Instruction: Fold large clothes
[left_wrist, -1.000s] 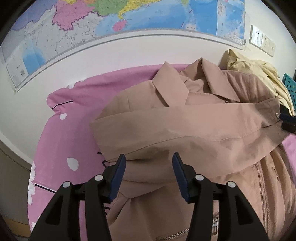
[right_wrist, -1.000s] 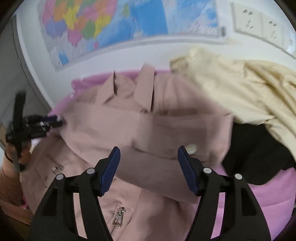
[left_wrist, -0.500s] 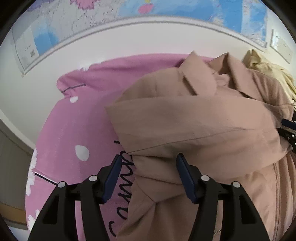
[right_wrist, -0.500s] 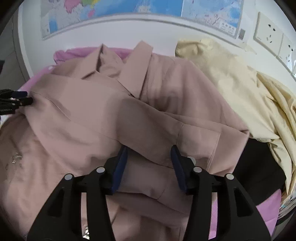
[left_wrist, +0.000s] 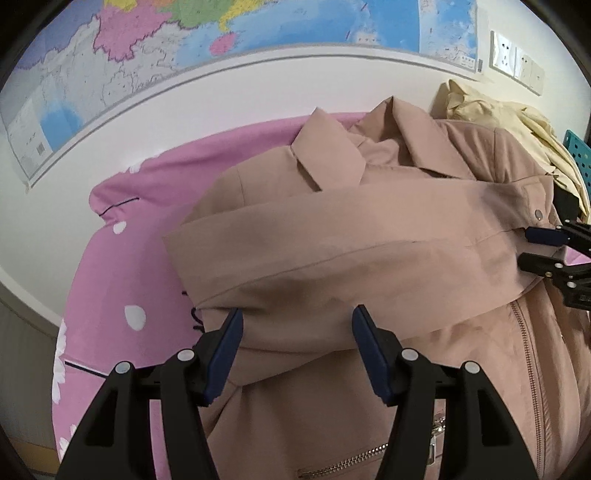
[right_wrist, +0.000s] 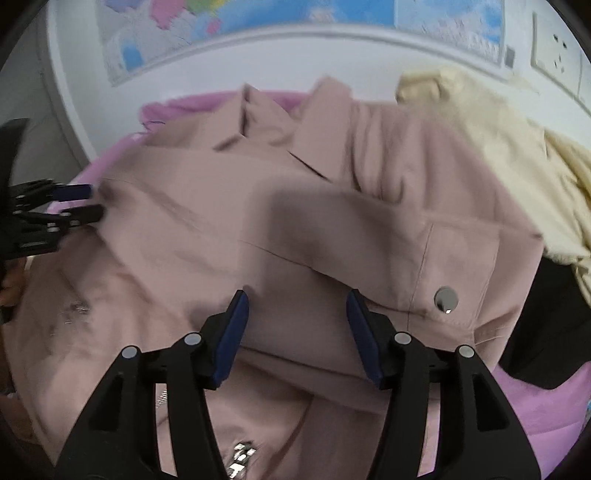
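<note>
Jacket (left_wrist: 332, 266), dusty pink, fills most of the left wrist view, lying face up on a pink bedspread (left_wrist: 122, 266) with white petal prints. Its collar (left_wrist: 328, 155) points toward the white wall, and 1 sleeve (left_wrist: 369, 229) is folded across the chest from the left shoulder to the far right, where its cuff shows a metal snap (left_wrist: 538, 213). The left gripper (left_wrist: 297, 325) hangs over the lower edge of that sleeve near the shoulder; its blue pads (left_wrist: 225, 350) stand apart, with cloth seen between them but not pinched. Its jaws have been opening within the last second. At the right edge the right gripper (left_wrist: 532, 247) sits just beside the cuff. A zipper (left_wrist: 524, 350) runs down the jacket front. Behind lie a cream garment (left_wrist: 509, 122), a teal perforated panel (left_wrist: 578, 147), a wall map (left_wrist: 221, 40) and wall sockets (left_wrist: 515, 61).

From the right wrist view, which is somewhat blurred, the same jacket (right_wrist: 295, 221) spreads under the right gripper (right_wrist: 297, 310). Its jaws are apart over the folded sleeve (right_wrist: 332, 251), close to the snap (right_wrist: 446, 298) on the cuff, nothing clamped; they have just been opening a little. The left gripper (right_wrist: 79, 203) shows at the left edge, touching or nearly touching the jacket's shoulder. The cream garment (right_wrist: 498, 147) and a black cloth (right_wrist: 546, 325) lie to the right.
</note>
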